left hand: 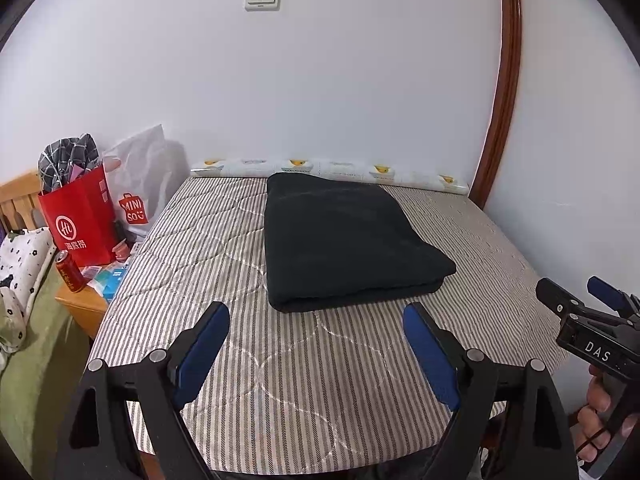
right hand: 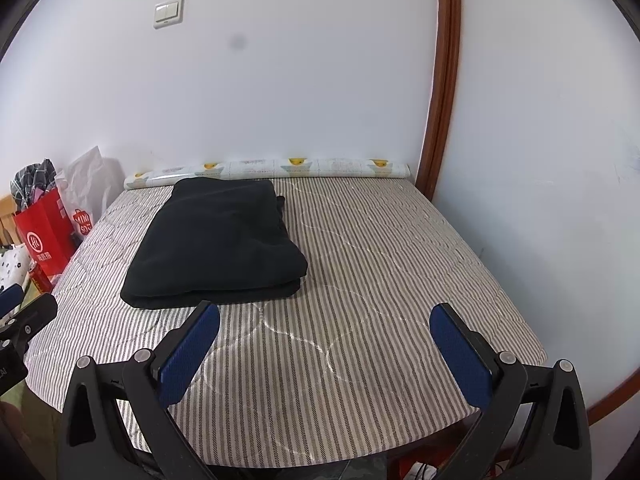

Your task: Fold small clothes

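A black garment [left hand: 344, 240] lies folded in a thick rectangle on the striped quilted surface [left hand: 208, 264]; it also shows in the right wrist view [right hand: 216, 240], left of centre. My left gripper [left hand: 316, 316] is open and empty, held just in front of the garment's near edge. My right gripper [right hand: 324, 320] is open and empty, to the right of the garment's near corner; it shows at the right edge of the left wrist view [left hand: 576, 288]. The left gripper shows at the left edge of the right wrist view [right hand: 20, 304].
A rolled patterned sheet [left hand: 328, 170] lies along the back wall. A red paper bag [left hand: 80, 220], a white Miniso bag [left hand: 140, 184] and a red can [left hand: 69, 272] stand on a wooden stand at the left. A brown wooden frame [left hand: 500, 92] rises at the right.
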`<action>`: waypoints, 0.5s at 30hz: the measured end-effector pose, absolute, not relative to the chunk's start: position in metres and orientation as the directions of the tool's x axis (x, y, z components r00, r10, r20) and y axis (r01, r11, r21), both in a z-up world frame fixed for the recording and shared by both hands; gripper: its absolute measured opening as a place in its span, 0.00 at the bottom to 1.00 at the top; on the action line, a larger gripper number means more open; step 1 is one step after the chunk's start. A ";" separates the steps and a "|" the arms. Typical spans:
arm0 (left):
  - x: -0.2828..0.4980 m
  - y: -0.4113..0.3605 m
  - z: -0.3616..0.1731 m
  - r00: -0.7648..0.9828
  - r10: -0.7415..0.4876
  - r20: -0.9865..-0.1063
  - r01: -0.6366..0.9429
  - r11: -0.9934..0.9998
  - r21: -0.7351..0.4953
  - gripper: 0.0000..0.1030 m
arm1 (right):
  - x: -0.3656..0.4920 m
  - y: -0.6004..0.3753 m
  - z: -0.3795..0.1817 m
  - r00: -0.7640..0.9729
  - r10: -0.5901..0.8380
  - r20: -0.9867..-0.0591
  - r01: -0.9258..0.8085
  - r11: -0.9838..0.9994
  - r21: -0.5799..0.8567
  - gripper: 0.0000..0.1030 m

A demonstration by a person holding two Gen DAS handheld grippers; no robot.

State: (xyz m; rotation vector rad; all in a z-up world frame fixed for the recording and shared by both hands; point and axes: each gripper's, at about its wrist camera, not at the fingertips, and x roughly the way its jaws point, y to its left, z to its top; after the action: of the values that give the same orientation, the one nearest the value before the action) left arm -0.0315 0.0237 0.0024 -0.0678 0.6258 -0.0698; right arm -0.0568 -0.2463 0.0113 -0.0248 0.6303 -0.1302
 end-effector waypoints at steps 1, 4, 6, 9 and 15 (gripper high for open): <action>-0.031 0.024 0.002 0.808 -0.087 -0.583 0.045 0.995 -0.087 0.85 | -0.057 -0.246 0.011 0.800 -0.128 -0.586 0.112 0.992 -0.064 1.00; -0.031 0.023 0.002 0.807 -0.090 -0.584 0.044 0.995 -0.092 0.85 | -0.058 -0.244 0.011 0.801 -0.127 -0.585 0.109 0.992 -0.065 1.00; -0.032 0.023 0.001 0.806 -0.090 -0.585 0.046 0.995 -0.090 0.85 | -0.058 -0.243 0.011 0.801 -0.123 -0.586 0.106 0.992 -0.063 1.00; -0.030 0.023 0.001 0.805 -0.088 -0.586 0.043 0.995 -0.090 0.85 | -0.057 -0.242 0.011 0.802 -0.119 -0.586 0.102 0.993 -0.062 1.00; -0.031 0.023 0.001 0.803 -0.091 -0.589 0.046 0.995 -0.091 0.85 | -0.056 -0.240 0.010 0.799 -0.118 -0.589 0.101 0.993 -0.062 1.00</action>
State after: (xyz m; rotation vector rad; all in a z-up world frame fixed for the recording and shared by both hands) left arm -0.0314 0.0227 0.0006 -0.0739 0.6349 -0.0732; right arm -0.0563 -0.2401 0.0096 -0.0280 0.6339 -0.1179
